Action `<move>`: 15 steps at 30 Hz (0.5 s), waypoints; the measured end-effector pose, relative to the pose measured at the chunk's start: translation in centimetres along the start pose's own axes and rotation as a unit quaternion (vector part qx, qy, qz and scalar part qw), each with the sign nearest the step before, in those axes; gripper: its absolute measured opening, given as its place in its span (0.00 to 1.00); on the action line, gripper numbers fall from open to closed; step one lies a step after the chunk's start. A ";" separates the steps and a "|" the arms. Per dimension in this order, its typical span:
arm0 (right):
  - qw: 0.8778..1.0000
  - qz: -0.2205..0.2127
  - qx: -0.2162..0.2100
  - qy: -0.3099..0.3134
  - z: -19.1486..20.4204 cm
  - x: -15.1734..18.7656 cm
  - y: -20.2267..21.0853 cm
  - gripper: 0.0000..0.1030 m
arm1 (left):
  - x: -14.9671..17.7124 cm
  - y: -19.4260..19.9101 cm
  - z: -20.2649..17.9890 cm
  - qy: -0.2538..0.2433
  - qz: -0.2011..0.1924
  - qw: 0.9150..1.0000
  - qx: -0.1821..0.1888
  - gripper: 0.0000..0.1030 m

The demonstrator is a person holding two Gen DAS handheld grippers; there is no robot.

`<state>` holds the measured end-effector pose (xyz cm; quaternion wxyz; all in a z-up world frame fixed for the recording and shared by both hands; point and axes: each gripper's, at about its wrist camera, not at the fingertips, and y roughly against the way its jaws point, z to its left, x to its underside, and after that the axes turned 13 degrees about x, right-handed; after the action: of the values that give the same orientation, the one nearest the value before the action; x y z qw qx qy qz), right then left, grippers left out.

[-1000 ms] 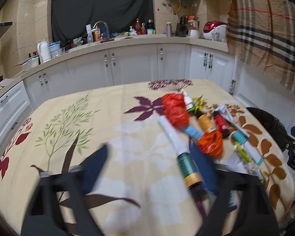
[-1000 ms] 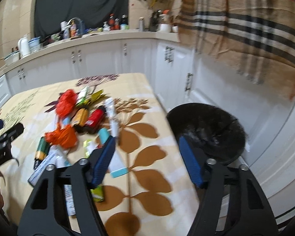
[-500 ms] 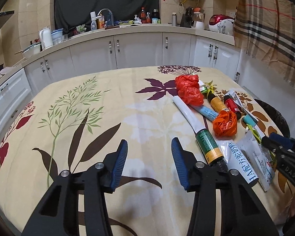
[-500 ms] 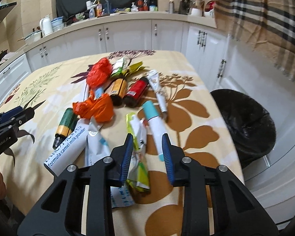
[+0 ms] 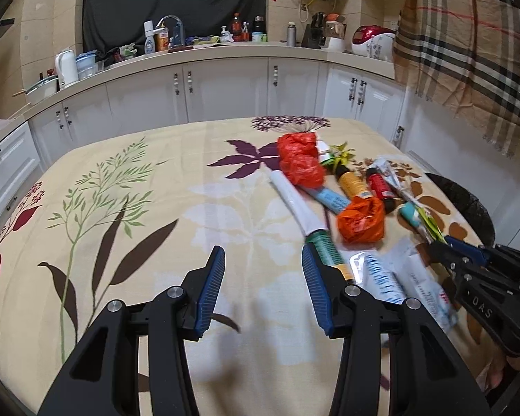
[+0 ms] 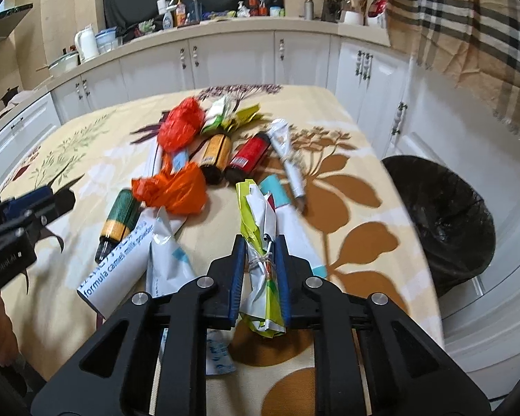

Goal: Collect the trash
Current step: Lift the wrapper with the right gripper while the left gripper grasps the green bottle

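Note:
My right gripper (image 6: 261,263) is shut on a crumpled green-and-white wrapper (image 6: 258,222) over the table's right side. Trash lies on the flowered tablecloth (image 6: 332,159): orange bags (image 6: 176,190), a red bag (image 6: 180,124), a yellow bottle (image 6: 216,154), a red bottle (image 6: 248,157), a green bottle (image 6: 118,220), tubes and white packets (image 6: 166,260). A black-lined bin (image 6: 443,215) stands off the table's right edge. My left gripper (image 5: 261,270) is open and empty above the cloth, left of the green bottle (image 5: 326,253). The right gripper also shows in the left wrist view (image 5: 468,260).
White cabinets and a cluttered counter (image 5: 190,55) run behind the table. A plaid cloth (image 5: 468,52) hangs at the right. The table's left half (image 5: 104,190) holds only the cloth pattern.
My right gripper has come down over the wrapper and closed on it. My left gripper has opened somewhat wider and shifted slightly right toward the green bottle.

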<state>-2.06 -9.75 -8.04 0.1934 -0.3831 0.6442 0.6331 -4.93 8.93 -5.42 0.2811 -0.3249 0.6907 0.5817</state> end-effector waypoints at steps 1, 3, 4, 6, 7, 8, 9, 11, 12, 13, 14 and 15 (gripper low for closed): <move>1.000 -0.006 0.003 -0.005 -0.5 -0.2 0.2 0.16 | 0.0 0.0 -0.4 -0.002 0.000 1.000 0.004 0.45; 1.000 -0.012 0.006 -0.014 -1.3 -0.4 0.4 0.16 | 0.0 -0.1 -1.1 -0.006 0.002 1.000 0.006 0.45; 1.000 -0.014 0.008 -0.018 -1.8 -0.5 0.5 0.16 | 0.0 -0.3 -1.4 -0.009 0.004 1.000 0.006 0.45; 0.999 -0.018 0.012 -0.023 -2.4 -0.5 0.6 0.16 | 0.0 -1.0 -1.8 -0.011 0.014 1.000 -0.001 0.45; 0.999 -0.019 0.012 -0.025 -2.6 -0.5 0.5 0.16 | -0.1 -1.4 -2.0 -0.011 0.021 1.000 -0.004 0.45; 0.999 -0.020 0.013 -0.029 -2.9 -0.5 0.5 0.16 | -0.1 -1.9 -2.1 -0.009 0.030 0.999 -0.007 0.45; 0.999 -0.020 0.013 -0.031 -3.1 -0.4 0.5 0.16 | -0.2 -2.3 -2.2 -0.008 0.037 0.999 -0.006 0.45; 0.999 -0.018 0.014 -0.036 -3.5 -0.2 0.3 0.16 | -0.2 -2.9 -2.4 -0.008 0.045 0.999 -0.004 0.45; 0.999 -0.016 0.015 -0.038 -3.6 -0.1 0.1 0.17 | -0.2 -3.2 -2.7 -0.012 0.044 0.999 -0.003 0.45; 0.999 -0.014 0.014 -0.041 -3.8 -0.1 0.0 0.17 | -0.2 -3.3 -2.9 -0.017 0.045 0.999 -0.005 0.45; 0.999 -0.014 0.014 -0.043 -3.9 0.1 -0.1 0.17 | -0.2 -3.6 -3.2 -0.024 0.049 0.998 -0.008 0.45; 0.999 -0.013 0.014 -0.044 -4.0 0.1 -0.1 0.17 | -0.3 -3.8 -3.3 -0.027 0.054 0.998 -0.005 0.45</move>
<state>-1.09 -13.61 -7.72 0.2350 -0.3601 0.6388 0.6380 -1.82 5.25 -7.05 0.2662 -0.2726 0.6961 0.6084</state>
